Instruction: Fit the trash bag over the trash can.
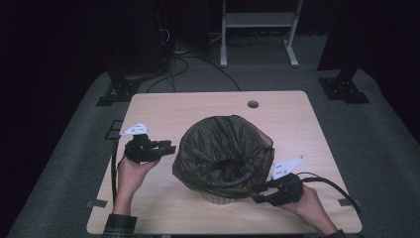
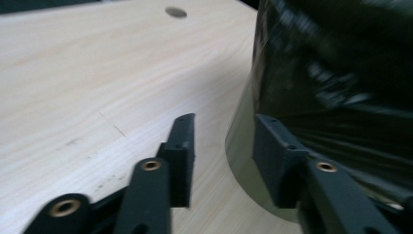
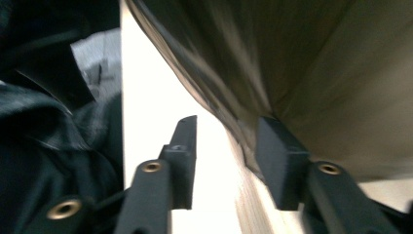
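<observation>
High view: a bin (image 1: 218, 197) lined with a dark bag (image 1: 223, 153) stands mid-table (image 1: 163, 106); its base is mostly hidden under the bag. The left hand-held gripper (image 1: 171, 147) sits just beside the bag's left side, the right hand-held gripper (image 1: 258, 194) at its lower right edge. Dark room, grey carpet, a white frame (image 1: 260, 20) behind.
Left gripper view: jaws apart, nothing pressed; the blurred bag (image 2: 336, 73) lies by the right-hand jaw, over pale wood (image 2: 97, 73).
Right gripper view: jaws apart; the bag (image 3: 253, 58) is smeared by blur, and whether film lies between the jaws is unclear.
</observation>
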`<move>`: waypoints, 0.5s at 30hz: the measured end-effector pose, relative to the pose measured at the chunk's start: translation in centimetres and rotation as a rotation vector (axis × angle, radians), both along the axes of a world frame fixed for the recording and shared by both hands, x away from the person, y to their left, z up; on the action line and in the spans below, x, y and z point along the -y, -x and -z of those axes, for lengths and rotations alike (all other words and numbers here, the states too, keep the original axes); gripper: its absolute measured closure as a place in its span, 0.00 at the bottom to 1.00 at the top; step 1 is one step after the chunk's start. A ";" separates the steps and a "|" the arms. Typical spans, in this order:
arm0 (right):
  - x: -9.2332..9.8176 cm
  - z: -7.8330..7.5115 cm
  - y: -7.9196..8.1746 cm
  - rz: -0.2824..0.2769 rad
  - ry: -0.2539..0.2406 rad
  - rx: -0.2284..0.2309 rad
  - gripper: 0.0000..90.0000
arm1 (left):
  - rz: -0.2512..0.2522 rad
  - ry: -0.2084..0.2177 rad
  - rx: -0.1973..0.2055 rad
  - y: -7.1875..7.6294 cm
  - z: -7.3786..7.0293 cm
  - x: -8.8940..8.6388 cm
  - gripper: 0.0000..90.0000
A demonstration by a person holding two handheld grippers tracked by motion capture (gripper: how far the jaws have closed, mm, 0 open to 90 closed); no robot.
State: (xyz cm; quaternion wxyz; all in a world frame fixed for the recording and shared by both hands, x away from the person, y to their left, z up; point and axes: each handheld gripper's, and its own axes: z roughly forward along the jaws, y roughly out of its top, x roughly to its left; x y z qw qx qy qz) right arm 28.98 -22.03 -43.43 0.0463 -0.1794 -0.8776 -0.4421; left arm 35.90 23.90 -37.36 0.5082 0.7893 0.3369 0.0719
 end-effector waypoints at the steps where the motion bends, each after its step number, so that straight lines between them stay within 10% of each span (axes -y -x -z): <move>1: 0.4 -0.6 0.1 -0.001 -0.022 -0.007 0.59 | 0.006 0.005 0.006 0.3 -0.5 -0.3 0.60; 15: 4.6 -6.2 0.1 0.095 -0.150 0.080 0.47 | 0.175 0.015 0.049 5.5 -2.7 0.9 0.30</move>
